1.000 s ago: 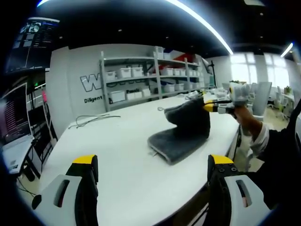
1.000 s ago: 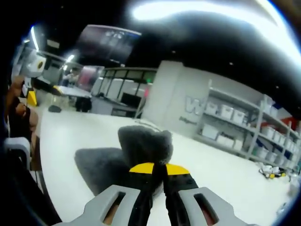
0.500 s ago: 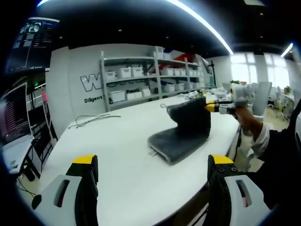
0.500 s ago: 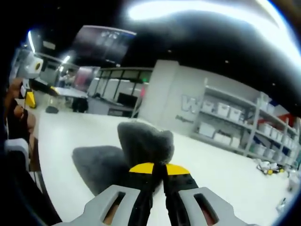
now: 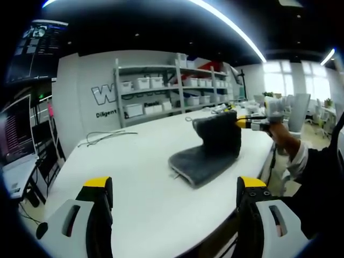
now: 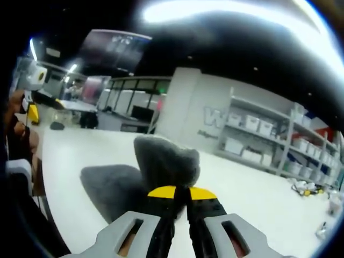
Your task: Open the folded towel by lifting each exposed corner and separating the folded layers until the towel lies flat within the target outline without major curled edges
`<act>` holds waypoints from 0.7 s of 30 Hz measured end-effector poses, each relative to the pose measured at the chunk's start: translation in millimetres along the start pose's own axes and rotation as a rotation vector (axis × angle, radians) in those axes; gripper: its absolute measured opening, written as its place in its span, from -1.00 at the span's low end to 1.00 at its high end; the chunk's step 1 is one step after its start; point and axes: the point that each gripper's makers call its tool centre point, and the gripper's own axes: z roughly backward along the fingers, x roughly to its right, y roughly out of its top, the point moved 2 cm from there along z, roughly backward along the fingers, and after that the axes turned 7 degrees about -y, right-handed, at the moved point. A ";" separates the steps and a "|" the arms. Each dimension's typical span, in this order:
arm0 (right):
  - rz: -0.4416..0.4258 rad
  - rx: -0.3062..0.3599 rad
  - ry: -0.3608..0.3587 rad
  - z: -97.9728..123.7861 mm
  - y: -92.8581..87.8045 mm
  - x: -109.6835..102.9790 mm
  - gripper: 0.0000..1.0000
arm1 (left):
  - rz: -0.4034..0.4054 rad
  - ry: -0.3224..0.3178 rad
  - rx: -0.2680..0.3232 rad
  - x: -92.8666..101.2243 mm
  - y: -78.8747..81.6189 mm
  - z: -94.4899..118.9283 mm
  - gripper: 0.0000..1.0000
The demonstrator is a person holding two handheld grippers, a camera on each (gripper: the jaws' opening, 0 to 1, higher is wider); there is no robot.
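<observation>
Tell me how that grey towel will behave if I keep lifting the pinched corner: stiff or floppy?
Probably floppy: the grey towel bends sharply where the right tongs hold its corner up, the rest staying flat on the white table. Its thick pile looks grippy, so slipping seems unlikely. Layers may cling together rather than fall open.

- Long ceiling light strips give bright, even light; daylight adds from the windows.
- The strip blooms into white glare across the top of the right gripper view.
- The white table reflects softly, with faint shadows.
- Fisheye bending curves the shelves; the right gripper view is softer, blurred at the edges.
</observation>
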 end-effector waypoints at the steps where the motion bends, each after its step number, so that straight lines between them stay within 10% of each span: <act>1: -0.002 -0.001 -0.001 0.2 -0.4 0.4 -0.95 | 0.000 -0.001 0.000 0.2 0.0 -0.1 0.88; 21: -0.027 -0.015 -0.028 0.8 -5.5 21.1 -0.95 | -0.017 0.011 0.018 -2.2 6.0 2.7 0.85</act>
